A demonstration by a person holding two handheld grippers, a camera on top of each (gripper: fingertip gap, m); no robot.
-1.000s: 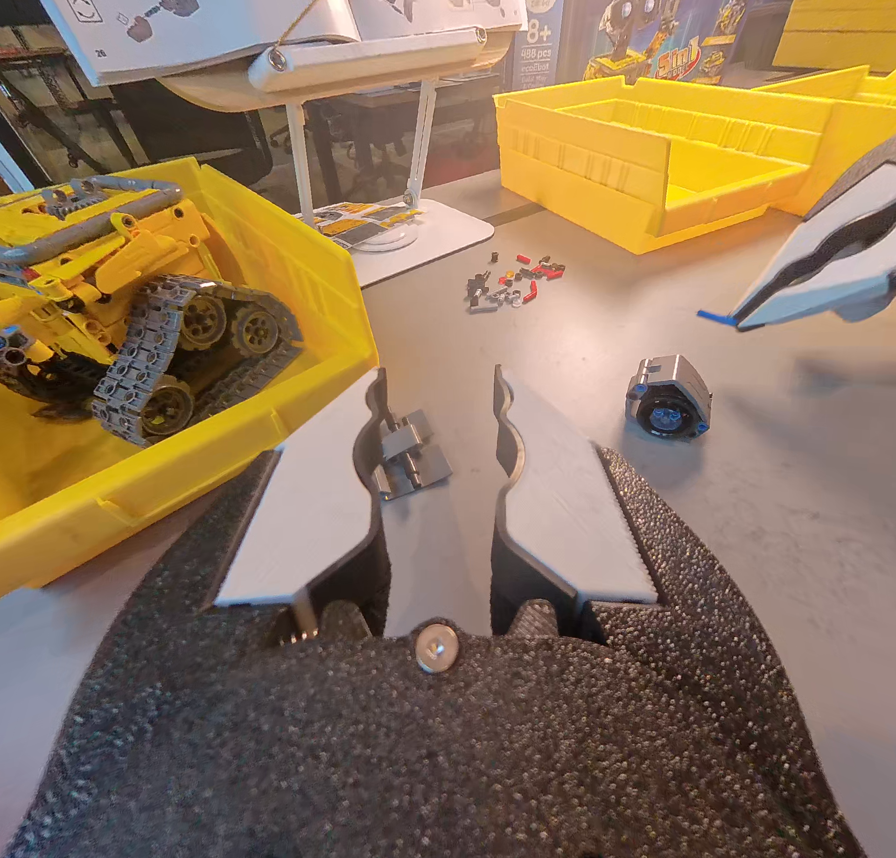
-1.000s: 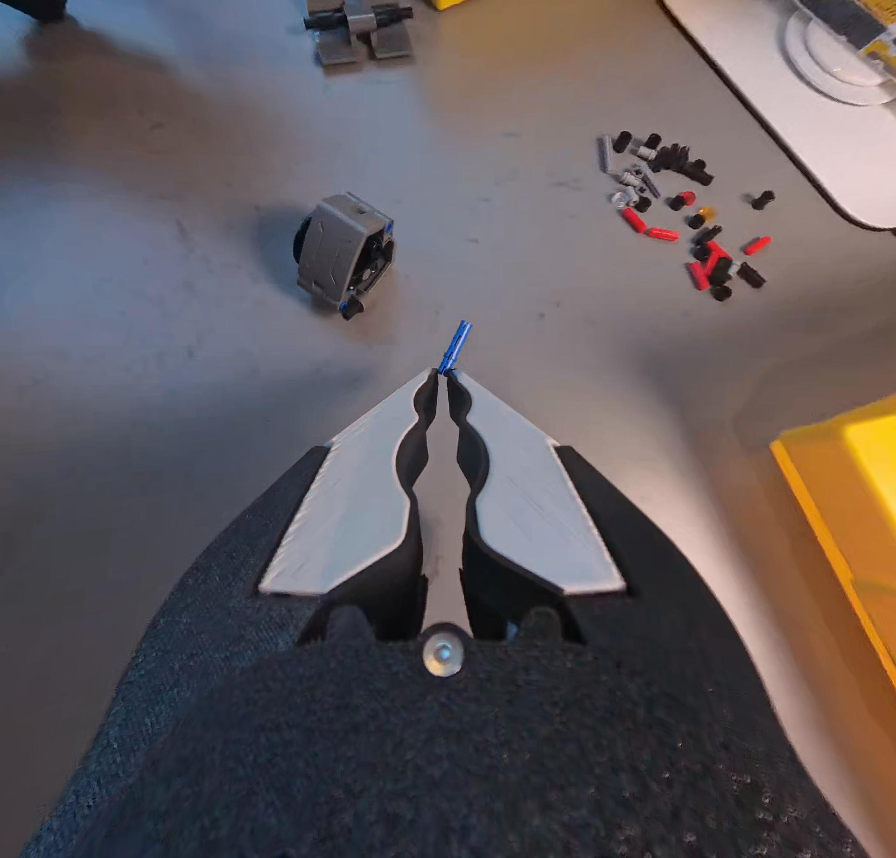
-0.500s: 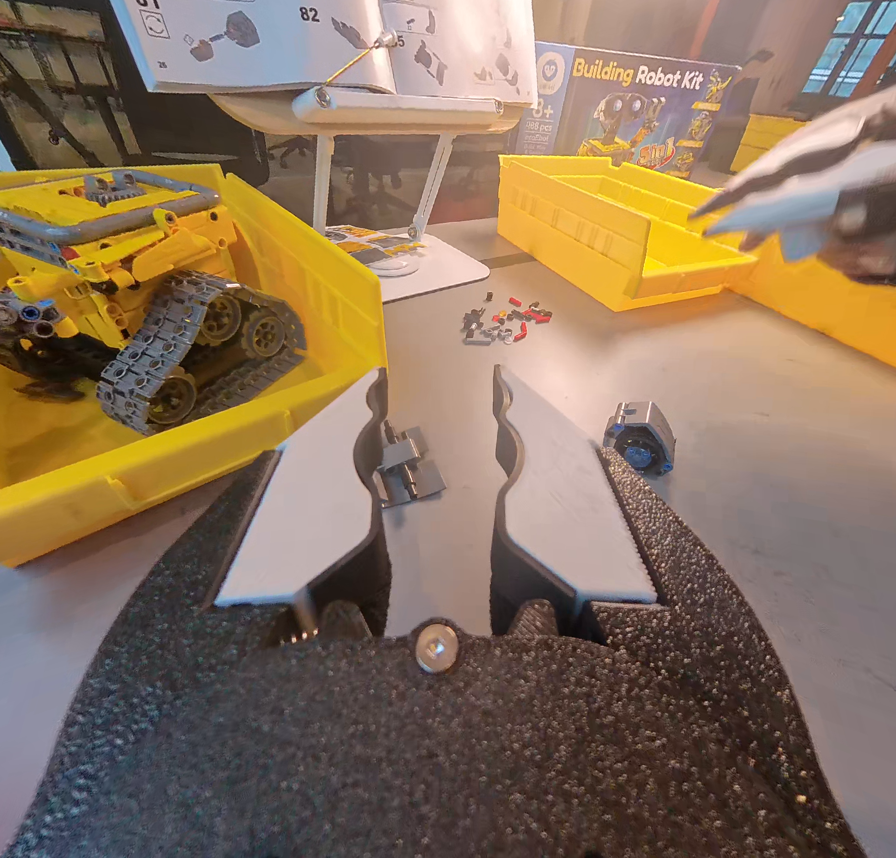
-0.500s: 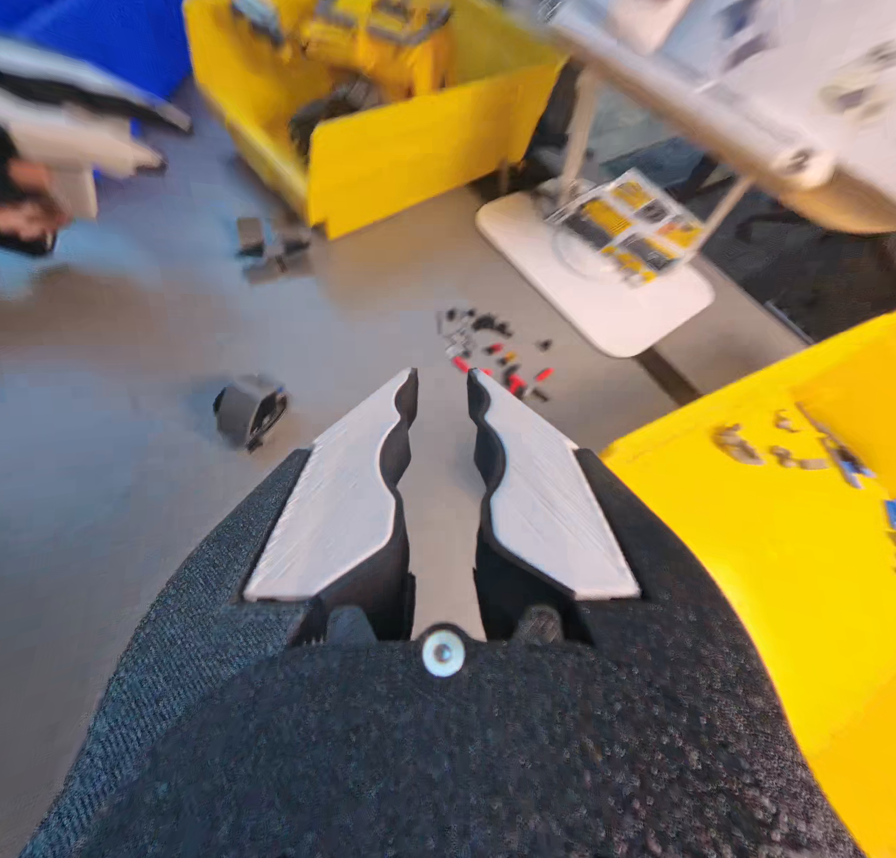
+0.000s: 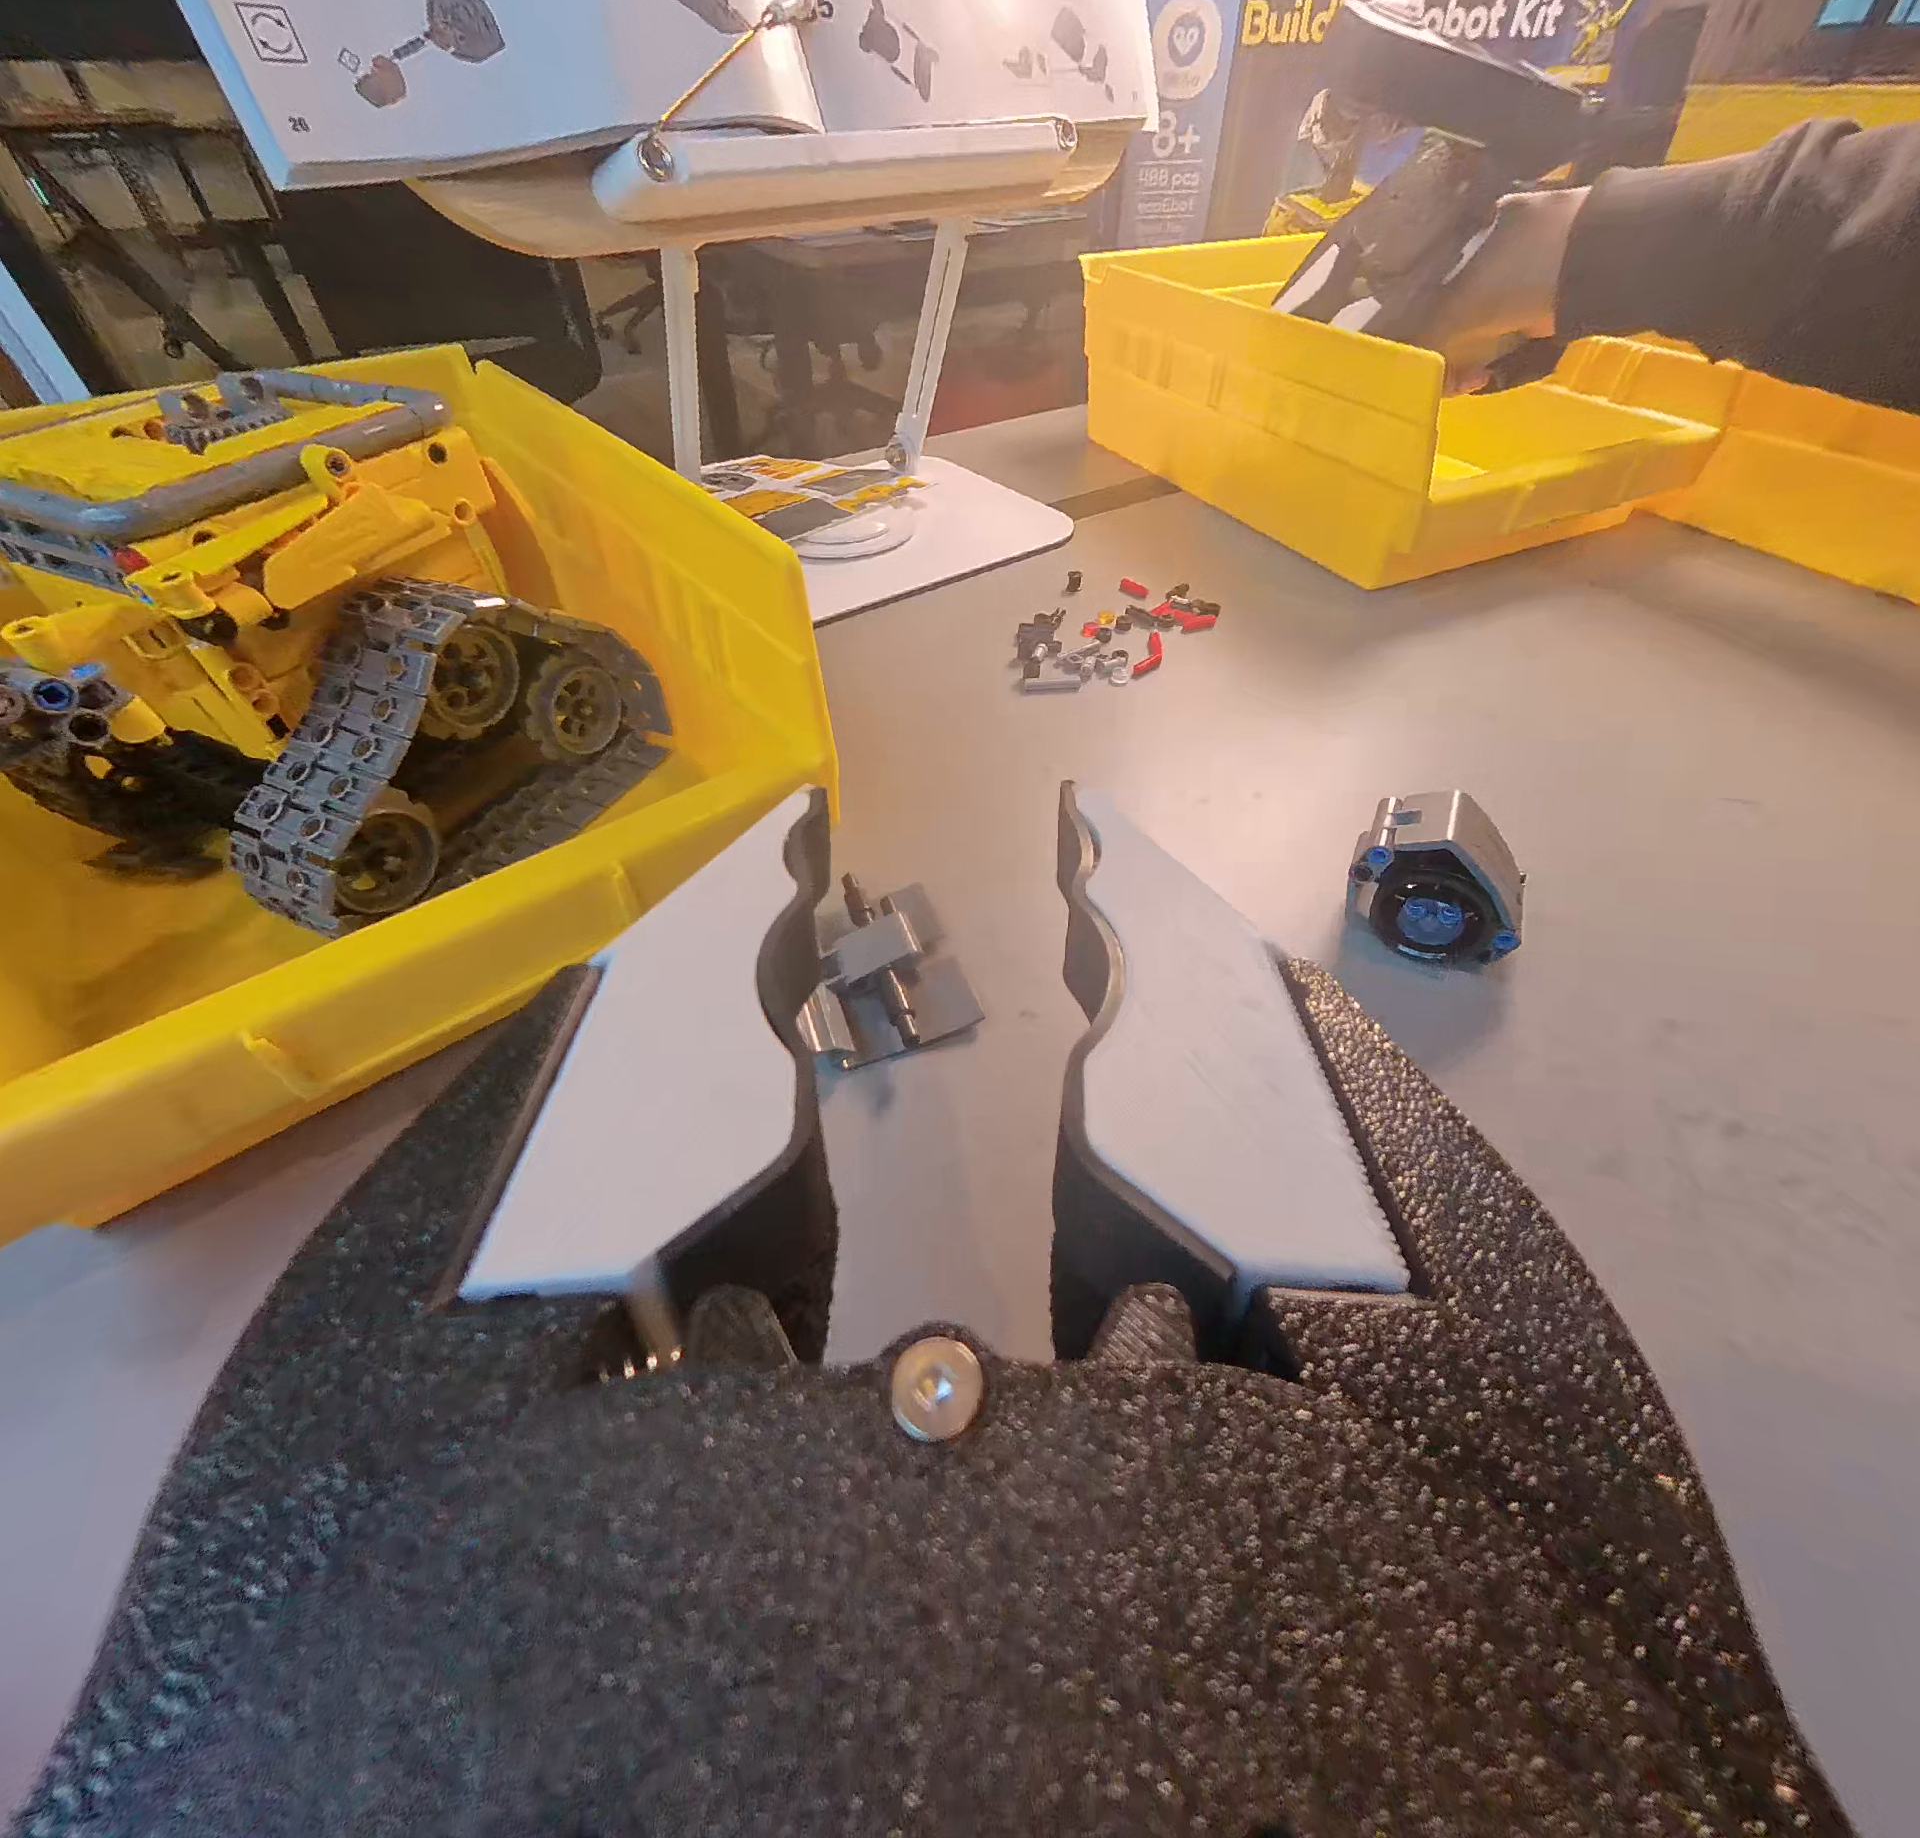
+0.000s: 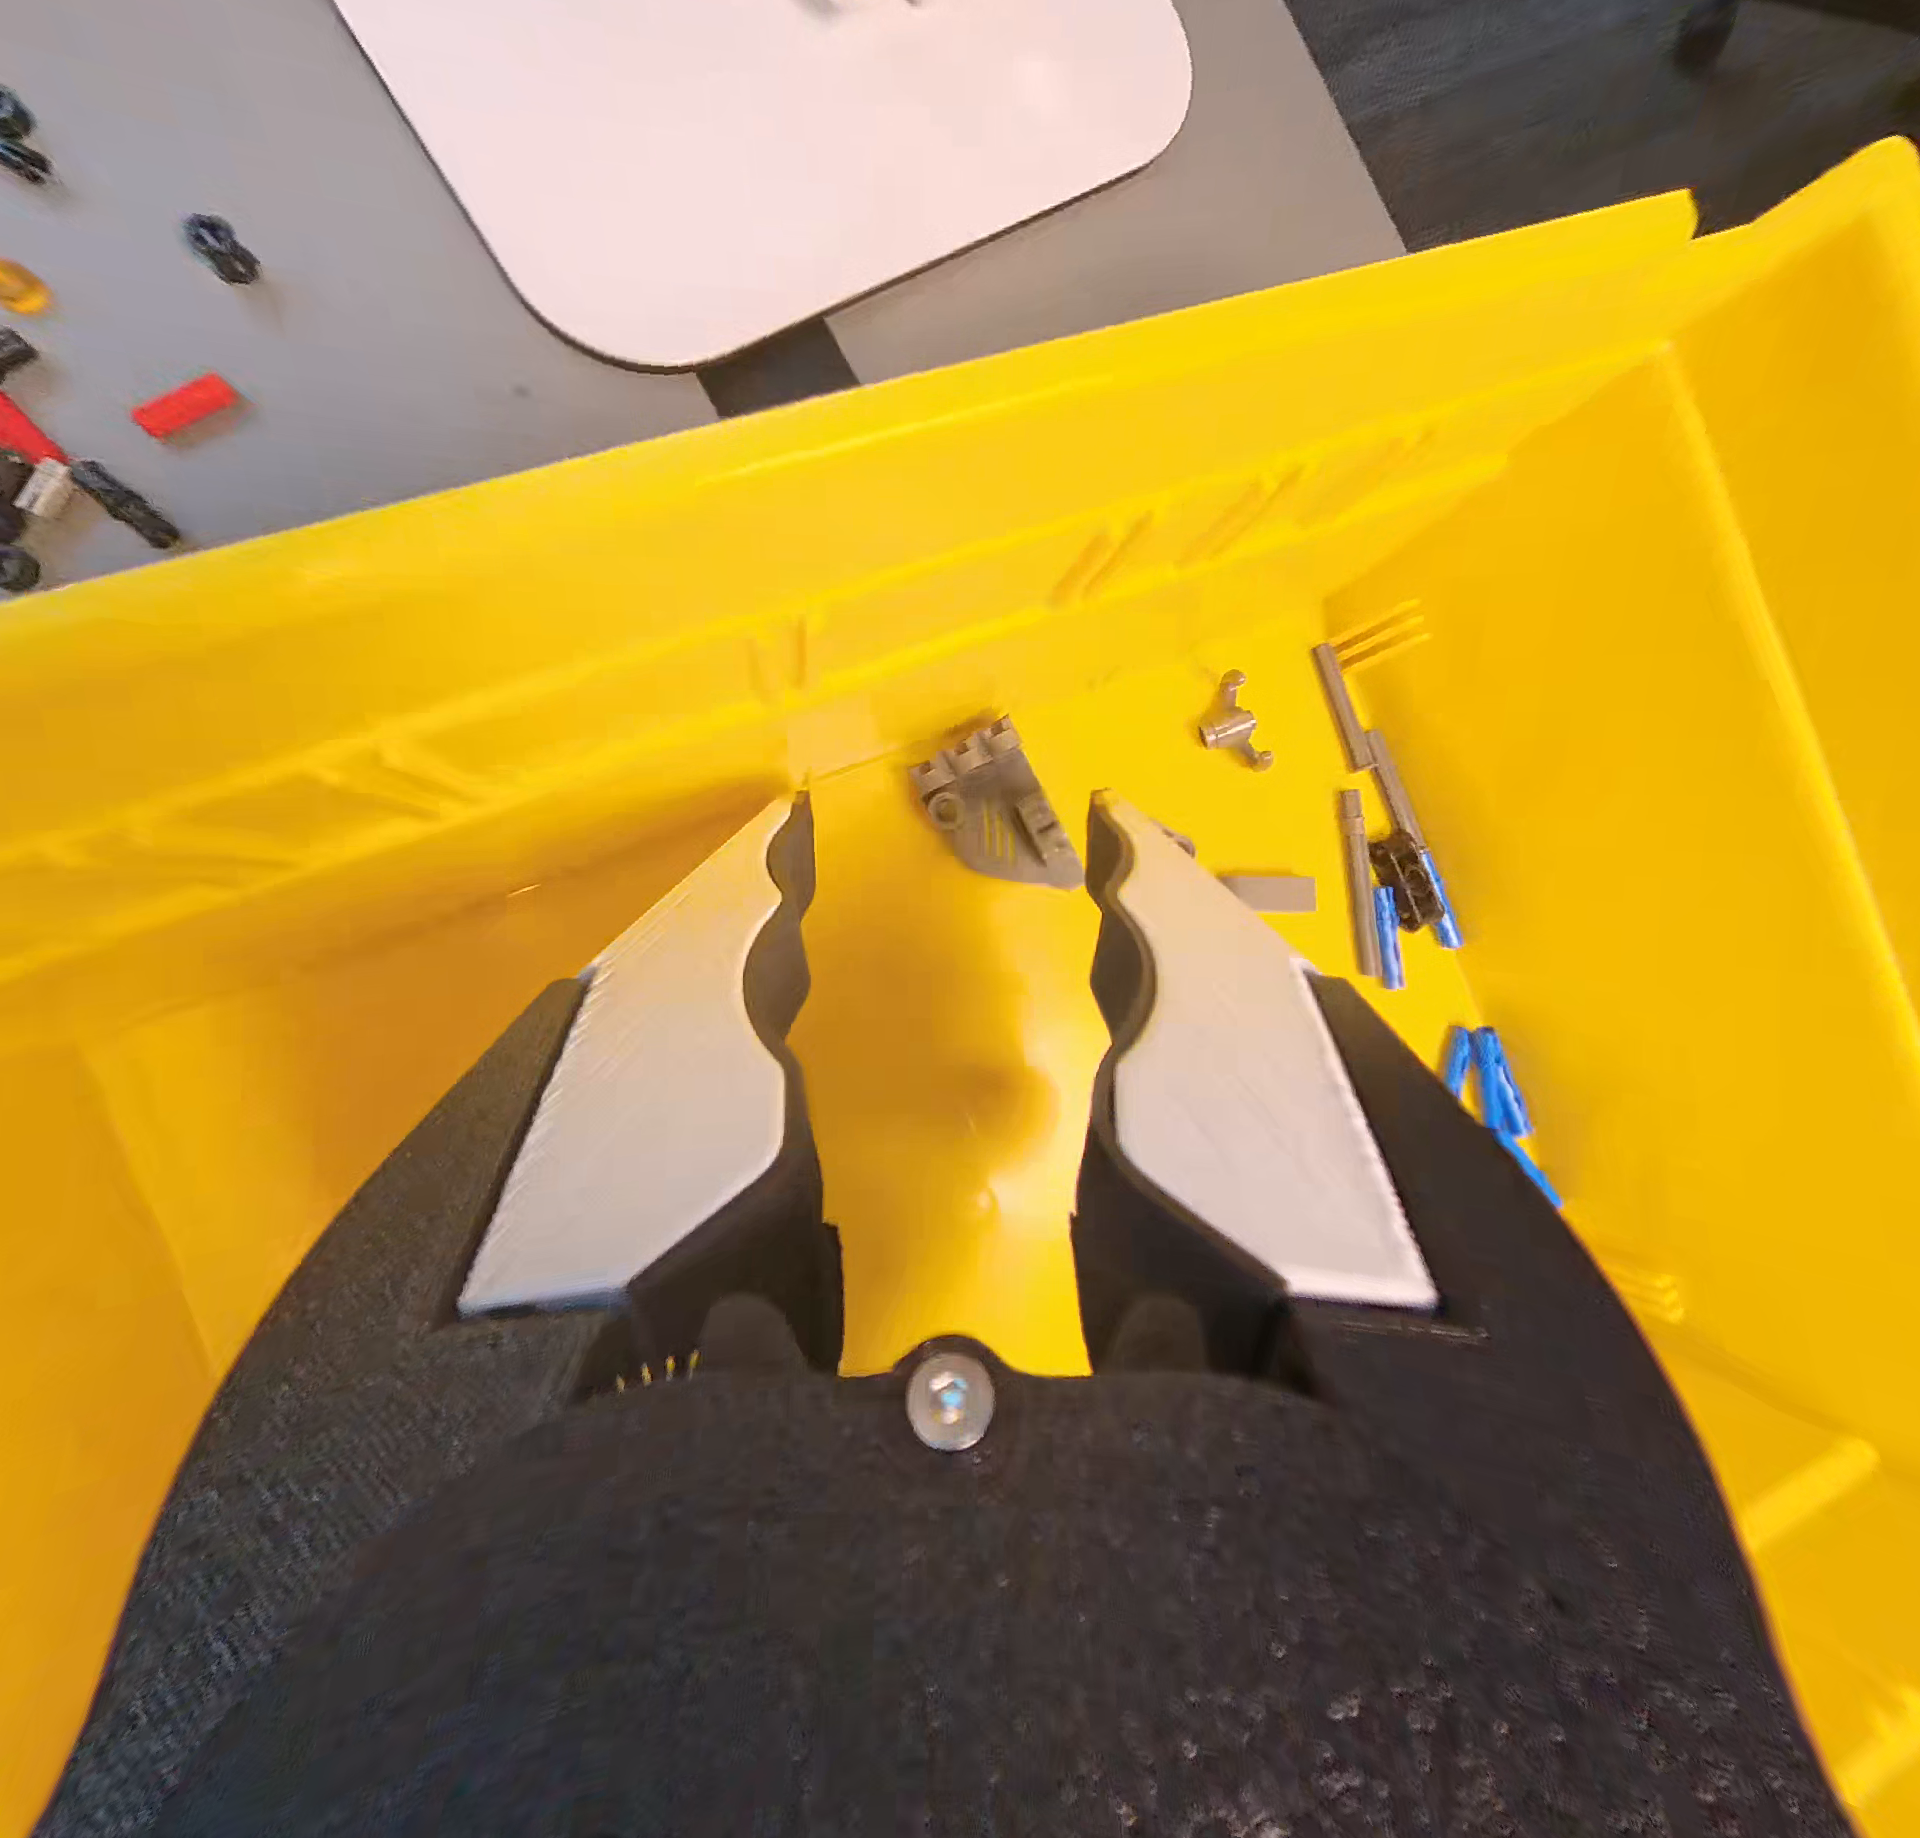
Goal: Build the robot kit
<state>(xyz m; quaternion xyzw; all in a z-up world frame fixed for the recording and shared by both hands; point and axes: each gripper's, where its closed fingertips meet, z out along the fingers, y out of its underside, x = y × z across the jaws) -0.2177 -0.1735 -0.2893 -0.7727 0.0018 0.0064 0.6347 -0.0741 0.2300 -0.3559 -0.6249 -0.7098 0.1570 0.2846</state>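
The left tool hovers low over the grey bench with its jaws apart and nothing between them. A small grey hinged piece lies on the bench just under the gap, toward the left finger. At 2 o'clock from it sits a grey motor block with blue pins; at 12 o'clock, farther off, a scatter of small red and black pins. A yellow bin at 9 o'clock holds a yellow tracked model.

The right tool hangs open and empty inside a second yellow bin. Just ahead lies a grey toothed part; at 2 o'clock lie grey axles and blue pins.
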